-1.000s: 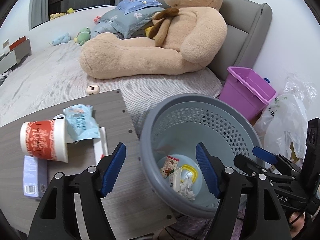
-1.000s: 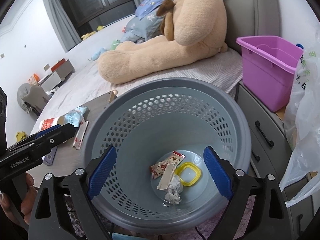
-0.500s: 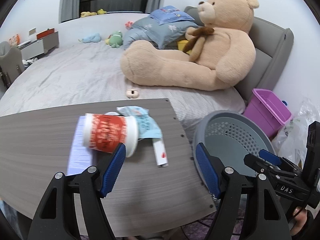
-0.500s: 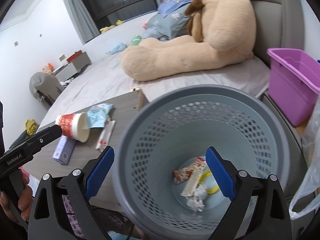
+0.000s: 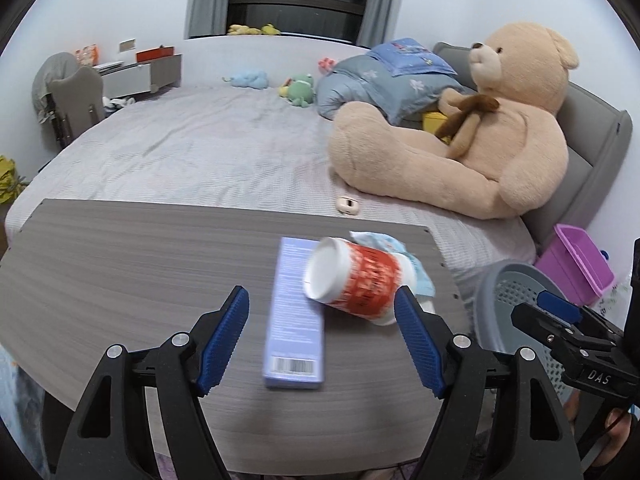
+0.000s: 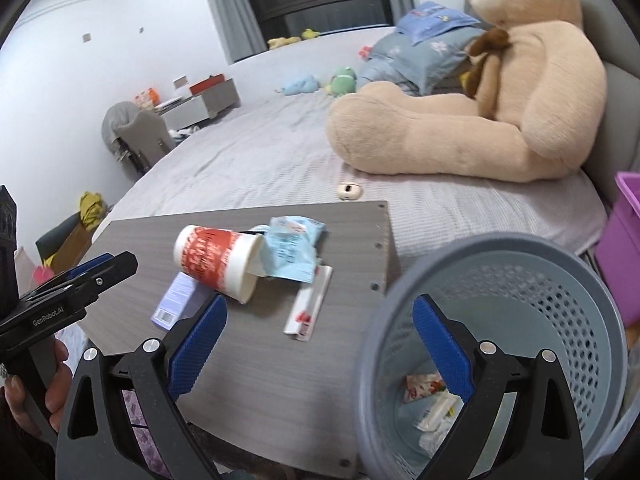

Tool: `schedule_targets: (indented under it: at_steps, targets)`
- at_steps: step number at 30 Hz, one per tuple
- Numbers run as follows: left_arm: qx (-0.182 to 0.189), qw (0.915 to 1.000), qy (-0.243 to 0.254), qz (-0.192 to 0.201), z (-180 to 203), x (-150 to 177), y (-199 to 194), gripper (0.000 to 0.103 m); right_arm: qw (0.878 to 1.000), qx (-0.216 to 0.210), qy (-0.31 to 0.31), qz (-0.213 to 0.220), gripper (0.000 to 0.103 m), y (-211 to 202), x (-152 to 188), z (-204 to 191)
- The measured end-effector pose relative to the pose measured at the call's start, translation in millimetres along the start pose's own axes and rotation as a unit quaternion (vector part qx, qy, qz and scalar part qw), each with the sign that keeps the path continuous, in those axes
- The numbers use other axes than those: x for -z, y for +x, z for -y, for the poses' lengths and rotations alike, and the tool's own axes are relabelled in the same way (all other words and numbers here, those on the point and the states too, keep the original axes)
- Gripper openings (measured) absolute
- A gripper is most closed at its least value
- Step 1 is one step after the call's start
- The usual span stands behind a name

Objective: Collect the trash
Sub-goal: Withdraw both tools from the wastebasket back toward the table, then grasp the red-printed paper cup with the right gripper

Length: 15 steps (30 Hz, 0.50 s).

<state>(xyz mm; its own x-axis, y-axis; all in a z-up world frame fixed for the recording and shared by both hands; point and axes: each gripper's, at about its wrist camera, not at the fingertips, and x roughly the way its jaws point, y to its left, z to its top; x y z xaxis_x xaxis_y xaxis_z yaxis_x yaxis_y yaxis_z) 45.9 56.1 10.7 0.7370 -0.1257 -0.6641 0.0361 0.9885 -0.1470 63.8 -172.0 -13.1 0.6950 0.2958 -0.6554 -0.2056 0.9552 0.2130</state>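
Both my grippers have swung away from the grey basket (image 6: pixel 496 264) toward the table (image 5: pixel 120 264), so the basket now sits at the right side of each view and no more in the middle. My left gripper (image 5: pixel 322 336) has its jaws spread apart with nothing pressed between the pads; it hangs above the table with the lilac box (image 5: pixel 294 320) lying flat just ahead of it. My right gripper (image 6: pixel 318 350) is also released and empty, one finger over the table edge and the other over the basket mouth, where a few wrappers (image 6: pixel 430 404) lie on the bottom. A little farther, the red and white paper cup (image 5: pixel 352 280) lies on its side, resting partly on the box. Touching its far side is the light blue packet (image 6: pixel 290 254), and beside that a white sachet (image 6: pixel 308 304). Beyond the table I see the bed (image 5: pixel 192 148) with a big teddy bear (image 5: pixel 472 152).
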Motion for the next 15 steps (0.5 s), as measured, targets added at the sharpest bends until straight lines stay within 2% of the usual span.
schedule_targets:
  at_steps: [15]
  targets:
    - [-0.062,0.9962,-0.06,0.011,-79,-9,-1,0.072,0.994,-0.04,-0.096,-0.016,0.093,33,-34,-68]
